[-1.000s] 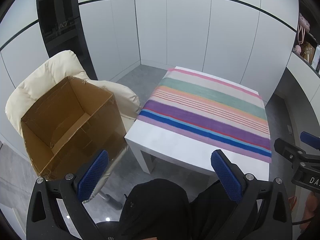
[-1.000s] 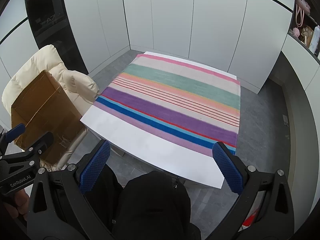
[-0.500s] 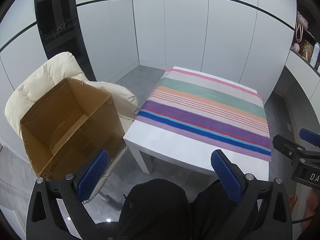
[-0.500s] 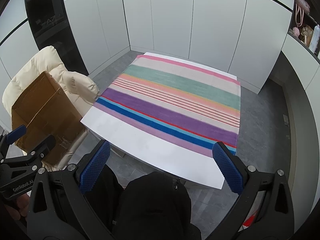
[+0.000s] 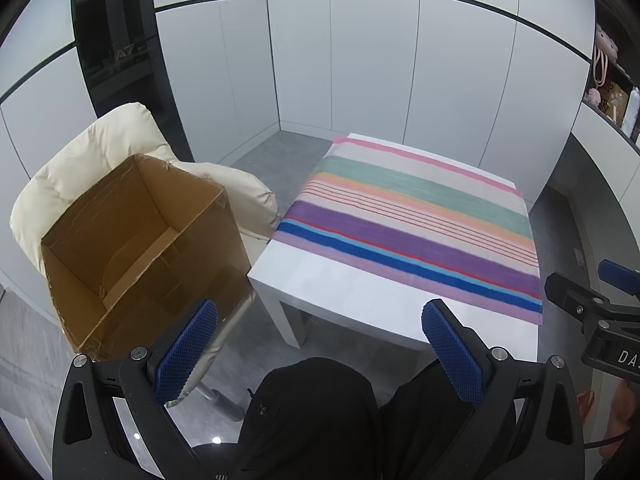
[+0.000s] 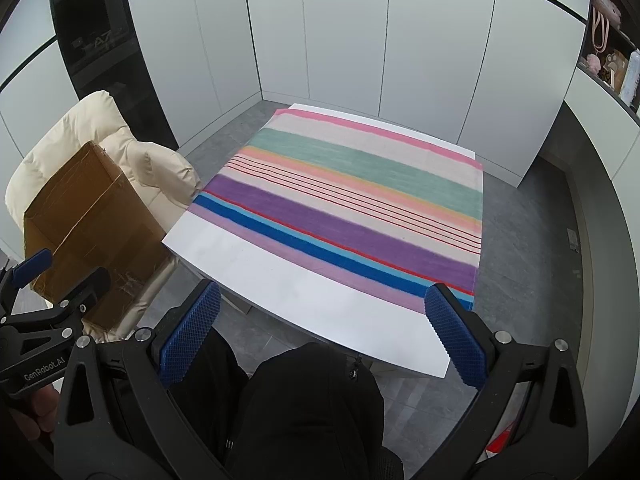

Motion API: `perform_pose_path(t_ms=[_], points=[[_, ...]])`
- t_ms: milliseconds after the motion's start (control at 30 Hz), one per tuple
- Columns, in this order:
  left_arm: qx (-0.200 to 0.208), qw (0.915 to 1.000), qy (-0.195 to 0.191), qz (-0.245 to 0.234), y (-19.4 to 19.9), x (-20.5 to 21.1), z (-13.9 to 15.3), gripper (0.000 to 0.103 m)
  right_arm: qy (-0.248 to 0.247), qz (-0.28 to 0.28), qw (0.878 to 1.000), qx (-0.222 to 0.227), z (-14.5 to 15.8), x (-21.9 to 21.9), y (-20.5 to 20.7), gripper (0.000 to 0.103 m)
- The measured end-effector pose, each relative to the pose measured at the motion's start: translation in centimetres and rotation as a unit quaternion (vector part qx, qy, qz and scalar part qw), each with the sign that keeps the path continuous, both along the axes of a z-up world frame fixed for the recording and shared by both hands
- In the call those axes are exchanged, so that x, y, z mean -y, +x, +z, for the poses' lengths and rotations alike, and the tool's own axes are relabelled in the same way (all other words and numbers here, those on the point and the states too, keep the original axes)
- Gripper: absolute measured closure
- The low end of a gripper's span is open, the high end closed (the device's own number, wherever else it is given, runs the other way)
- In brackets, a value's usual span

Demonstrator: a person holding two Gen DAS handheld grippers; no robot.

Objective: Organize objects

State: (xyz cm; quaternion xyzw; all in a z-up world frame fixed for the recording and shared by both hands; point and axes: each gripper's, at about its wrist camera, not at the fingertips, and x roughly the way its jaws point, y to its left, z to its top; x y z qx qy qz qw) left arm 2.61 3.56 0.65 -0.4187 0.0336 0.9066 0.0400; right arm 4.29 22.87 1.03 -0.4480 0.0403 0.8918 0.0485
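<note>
An open cardboard box (image 5: 132,252) stands on a cream padded chair (image 5: 92,152) left of a white table (image 5: 352,300); the box looks empty inside. A striped cloth (image 5: 412,216) covers most of the table. My left gripper (image 5: 320,344) is open and empty, held above my lap before the table's near edge. My right gripper (image 6: 322,332) is open and empty too, at the near edge of the table (image 6: 280,276). The box (image 6: 88,232) and cloth (image 6: 352,196) also show in the right wrist view.
White cabinet walls surround the room. A dark glass panel (image 5: 116,48) stands behind the chair. Shelves with small items (image 5: 612,88) are at the far right. The floor is grey tile (image 6: 532,240). My black-clad knees (image 6: 312,412) lie below both grippers.
Both grippers have shifted only slightly; the view in the left wrist camera has drifted a little. Both stay open and empty.
</note>
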Motion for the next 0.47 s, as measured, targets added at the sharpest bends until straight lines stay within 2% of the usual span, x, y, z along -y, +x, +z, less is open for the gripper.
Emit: perform_pose_path(t_ms=[467], points=[[0.0,1.0,0.001,-0.001,0.13,0.09,-0.01,0.0,0.0,-0.001,1.0,-0.001,-0.2,0.13,0.07,0.0]])
